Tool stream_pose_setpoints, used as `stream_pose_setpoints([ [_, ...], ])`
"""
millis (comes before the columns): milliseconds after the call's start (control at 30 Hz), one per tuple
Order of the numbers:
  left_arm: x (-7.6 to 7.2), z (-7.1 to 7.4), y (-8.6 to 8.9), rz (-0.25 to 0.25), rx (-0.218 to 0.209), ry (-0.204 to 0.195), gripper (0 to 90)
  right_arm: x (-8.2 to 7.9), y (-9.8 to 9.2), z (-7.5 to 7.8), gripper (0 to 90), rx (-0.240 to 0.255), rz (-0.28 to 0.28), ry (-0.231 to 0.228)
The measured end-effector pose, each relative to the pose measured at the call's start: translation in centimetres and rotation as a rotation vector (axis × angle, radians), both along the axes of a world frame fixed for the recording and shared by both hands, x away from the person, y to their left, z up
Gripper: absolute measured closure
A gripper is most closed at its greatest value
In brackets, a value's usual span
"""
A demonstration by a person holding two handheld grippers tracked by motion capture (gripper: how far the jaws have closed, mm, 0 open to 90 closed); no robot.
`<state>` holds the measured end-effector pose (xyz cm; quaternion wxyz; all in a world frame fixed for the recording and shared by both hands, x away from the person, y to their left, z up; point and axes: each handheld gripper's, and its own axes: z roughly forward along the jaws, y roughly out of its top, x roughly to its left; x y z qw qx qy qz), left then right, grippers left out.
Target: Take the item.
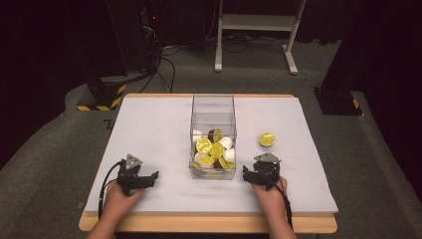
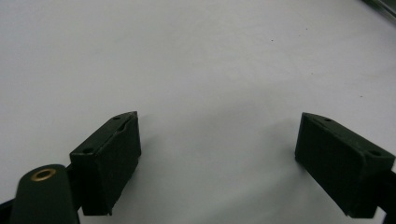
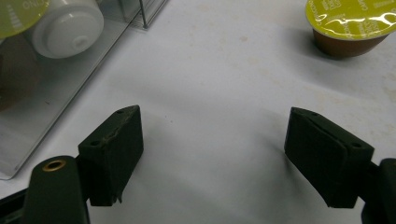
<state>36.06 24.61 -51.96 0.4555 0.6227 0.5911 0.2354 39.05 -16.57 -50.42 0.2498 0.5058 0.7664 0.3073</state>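
The white worktop (image 1: 149,129) was brightly lit from above while the surrounding room stayed dim, with soft shadows and slightly blurred close-ups.

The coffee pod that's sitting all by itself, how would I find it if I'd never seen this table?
Find the clear plastic box in the middle of the white table, full of pods. Just to its right, beyond the right gripper, one coffee pod sits on the bare tabletop. It has a yellow-green foil lid and a brown cup, and it alone lies outside the box.

Left gripper (image 1: 149,178) low, jaws wide apart; right gripper (image 1: 247,173) likewise, nothing between.
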Motion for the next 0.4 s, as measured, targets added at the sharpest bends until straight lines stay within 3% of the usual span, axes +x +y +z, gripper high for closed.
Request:
stream_pose_setpoints([
  [100, 0.00, 0.00, 0.00, 0.000, 0.000, 0.000, 14.5, 0.04, 0.08, -0.02, 15.6, -0.009, -0.017, 0.000],
  [400, -0.08, 0.03, 0.10, -0.012, 0.019, 0.005, 14.7, 0.42, -0.37, -0.09, 13.9, 0.036, -0.026, 0.038],
])
